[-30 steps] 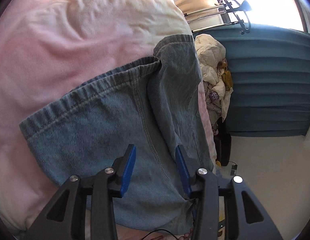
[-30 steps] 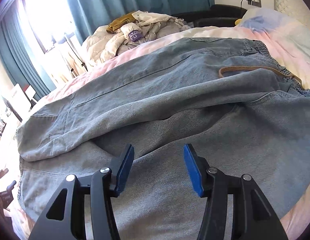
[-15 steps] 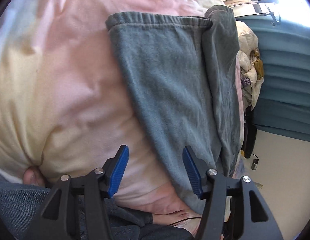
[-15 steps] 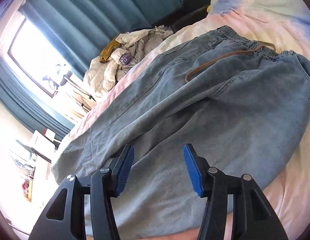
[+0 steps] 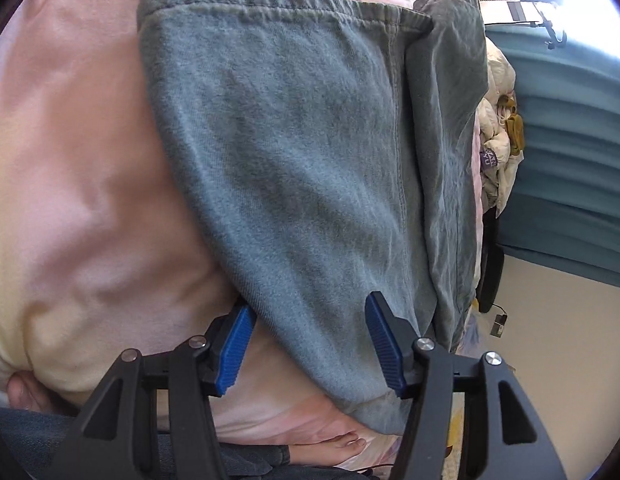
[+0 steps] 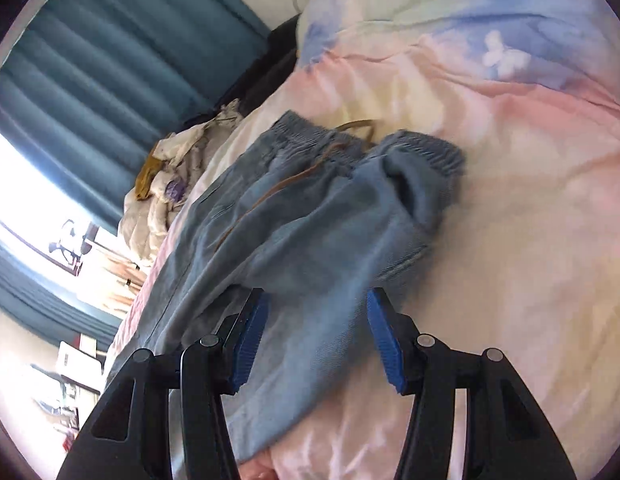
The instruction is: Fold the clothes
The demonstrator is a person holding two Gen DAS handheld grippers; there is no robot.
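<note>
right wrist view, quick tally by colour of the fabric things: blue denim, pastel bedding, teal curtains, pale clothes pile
Blue denim: 1, the jeans spread on the bed
Pastel pink, yellow and blue: 1, the bed cover
Teal: 1, the curtain
Cream and white: 1, the clothes pile, too jumbled to count piece by piece
Total: 4

Faded blue denim trousers [image 6: 310, 240] with elastic waistband, flat on pastel bedding [image 6: 510, 200].

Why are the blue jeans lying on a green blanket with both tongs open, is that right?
Not quite: the blanket is pink, cream and blue, not green, as the right wrist view shows. The jeans do lie on it, and both the left tongs and right tongs are open.
</note>
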